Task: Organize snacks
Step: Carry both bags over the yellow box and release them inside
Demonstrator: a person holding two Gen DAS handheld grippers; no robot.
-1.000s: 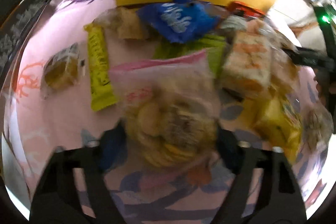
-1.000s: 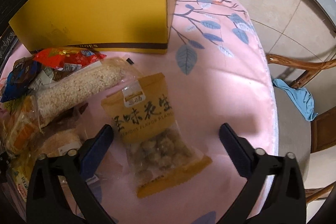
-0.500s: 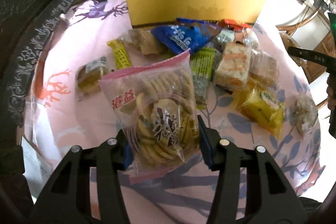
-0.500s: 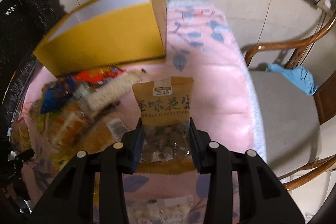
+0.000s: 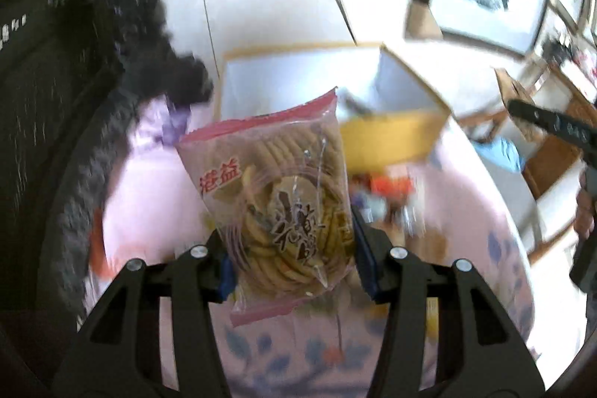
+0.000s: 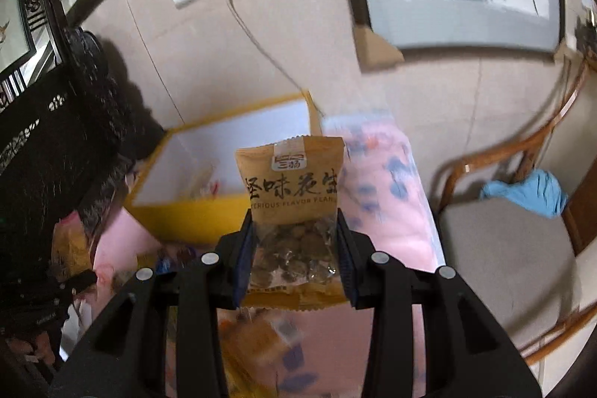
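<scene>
Left wrist view: my left gripper (image 5: 289,260) is clamped on the cracker bag (image 5: 276,207), pads pressing its lower sides, the pink top edge standing tall and leaning a little left above the jaws. Risk here: the bag is slick film and top-heavy, so it could flop or slide out between the pads on a quick swing; a harder squeeze would likely crack the crackers. The box (image 5: 335,99) sits beyond the bag, open top showing its white inside, the pink cloth (image 5: 156,196) and leftover snacks (image 5: 388,189) below and blurred. The tall bag could catch on the near wall if I come in low. Right wrist view: my right gripper (image 6: 294,258) is closed on the peanut bag (image 6: 293,207), pads at both sides of its clear lower half, printed top upright above the jaws. The box (image 6: 224,174) lies ahead and left of it, something already lying inside. Risk: both bags heading to one opening, the two grippers may crowd or knock each other; the peanuts may shift in the pouch and loosen the hold.
</scene>
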